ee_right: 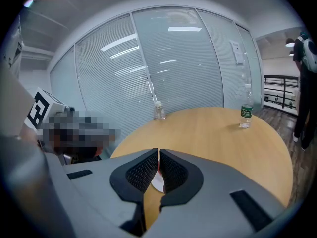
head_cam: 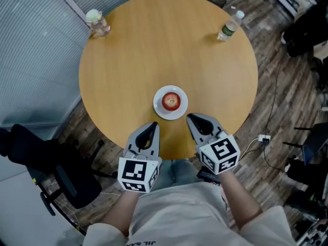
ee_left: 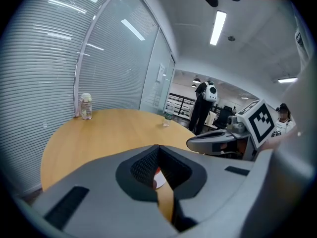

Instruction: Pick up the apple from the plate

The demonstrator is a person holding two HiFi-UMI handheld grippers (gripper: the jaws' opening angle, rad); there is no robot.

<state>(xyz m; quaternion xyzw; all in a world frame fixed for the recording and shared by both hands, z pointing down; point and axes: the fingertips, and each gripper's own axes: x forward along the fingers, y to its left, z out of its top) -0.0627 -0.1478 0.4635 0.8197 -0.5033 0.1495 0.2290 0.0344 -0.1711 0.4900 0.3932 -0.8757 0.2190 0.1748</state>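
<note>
Two grippers hover over the near edge of the round wooden desk (head_cam: pixel 128 50). The left gripper (head_cam: pixel 152 126) and right gripper (head_cam: pixel 191 118) point towards a white plate (head_cam: pixel 160 109) lying just beyond and between their tips. A red apple (head_cam: pixel 171 101) sits untouched at the plate's centre.

Only the head view shows the fruit whole. Each gripper view catches just a strip of plate (with a hint of red) through the gap beneath its own fingers.

In the left gripper view the fingers (ee_left: pixel 143 165) meet at their tips with nothing between them. The right gripper's fingers (ee_right: pixel 141 171) are likewise pressed together and empty.

A clear bottle (head_cam: pixel 96 22) and a green-labelled water bottle (head_cam: pixel 229 27) stand at the far rim, well apart. The left gripper view alone shows a person (ee_left: pixel 203 110) standing in the office beyond.
</note>
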